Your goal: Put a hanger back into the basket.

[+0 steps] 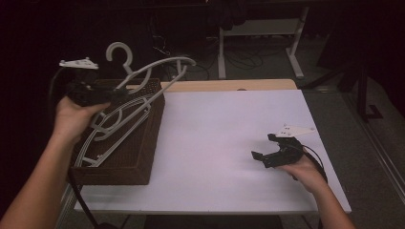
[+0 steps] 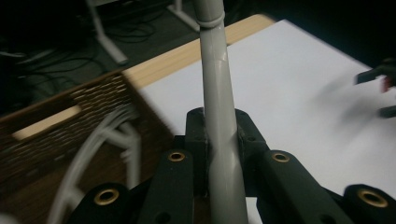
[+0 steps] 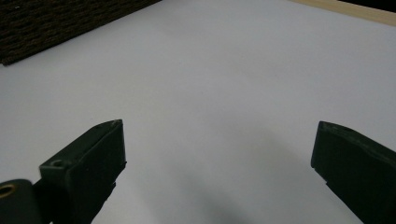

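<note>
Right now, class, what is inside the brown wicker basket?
Grey hangers lie in the wicker basket; the left claw lifts one hanger out. The basket's floor beneath them is hidden.

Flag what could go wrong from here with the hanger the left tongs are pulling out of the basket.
1. The left tongs pinch one thin bar of the lifted hanger; it may swing or slip.
2. That hanger overlaps the other hangers in the wicker basket; a snag could drag them out or shift the basket, which sits at the table edge.
3. The right tongs are open and hold nothing, so the hanger has no second support.
</note>
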`<state>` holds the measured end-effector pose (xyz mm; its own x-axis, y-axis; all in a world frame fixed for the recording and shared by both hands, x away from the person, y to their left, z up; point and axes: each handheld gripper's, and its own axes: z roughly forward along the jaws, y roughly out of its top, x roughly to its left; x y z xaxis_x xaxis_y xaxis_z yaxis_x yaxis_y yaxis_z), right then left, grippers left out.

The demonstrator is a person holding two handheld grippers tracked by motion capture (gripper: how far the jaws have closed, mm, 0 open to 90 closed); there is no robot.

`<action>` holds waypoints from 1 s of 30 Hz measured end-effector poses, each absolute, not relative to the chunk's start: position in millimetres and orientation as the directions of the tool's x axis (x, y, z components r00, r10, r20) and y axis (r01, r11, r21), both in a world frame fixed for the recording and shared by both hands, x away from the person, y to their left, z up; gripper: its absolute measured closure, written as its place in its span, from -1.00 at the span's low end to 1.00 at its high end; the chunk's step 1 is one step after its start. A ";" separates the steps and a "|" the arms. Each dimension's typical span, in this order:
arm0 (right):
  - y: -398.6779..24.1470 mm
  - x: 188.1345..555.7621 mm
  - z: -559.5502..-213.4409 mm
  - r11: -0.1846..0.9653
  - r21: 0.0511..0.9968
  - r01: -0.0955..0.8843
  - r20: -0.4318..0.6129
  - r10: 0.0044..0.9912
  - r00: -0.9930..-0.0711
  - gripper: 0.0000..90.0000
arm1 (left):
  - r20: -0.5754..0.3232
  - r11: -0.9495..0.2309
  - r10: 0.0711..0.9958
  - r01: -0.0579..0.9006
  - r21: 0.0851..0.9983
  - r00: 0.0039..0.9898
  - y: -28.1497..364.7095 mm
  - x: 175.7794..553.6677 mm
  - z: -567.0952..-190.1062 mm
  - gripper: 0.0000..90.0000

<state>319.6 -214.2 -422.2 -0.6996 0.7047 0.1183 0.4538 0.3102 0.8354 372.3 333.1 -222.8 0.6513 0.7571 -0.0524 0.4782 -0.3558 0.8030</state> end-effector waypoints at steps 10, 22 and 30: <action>-219.1 322.6 -420.2 0.298 0.838 0.458 0.119 0.719 -0.685 -0.94 | -0.091 -0.285 0.824 0.548 0.786 0.559 416.7 362.1 -245.0 0.77; -216.8 325.4 -423.8 0.312 0.826 0.470 0.107 0.730 -0.675 -0.94 | -0.137 -0.284 0.834 0.628 0.724 0.535 435.3 380.8 -296.4 0.77; -218.8 324.9 -424.7 0.315 0.823 0.473 0.103 0.735 -0.670 -0.94 | -0.165 -0.280 0.837 0.666 0.691 0.522 431.7 390.4 -322.1 0.76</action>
<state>324.9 -218.8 -424.7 -0.6699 0.7352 0.1033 0.4725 0.3149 0.8231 390.4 431.7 -322.1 0.5223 0.8367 -0.1649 0.6663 -0.2796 0.6913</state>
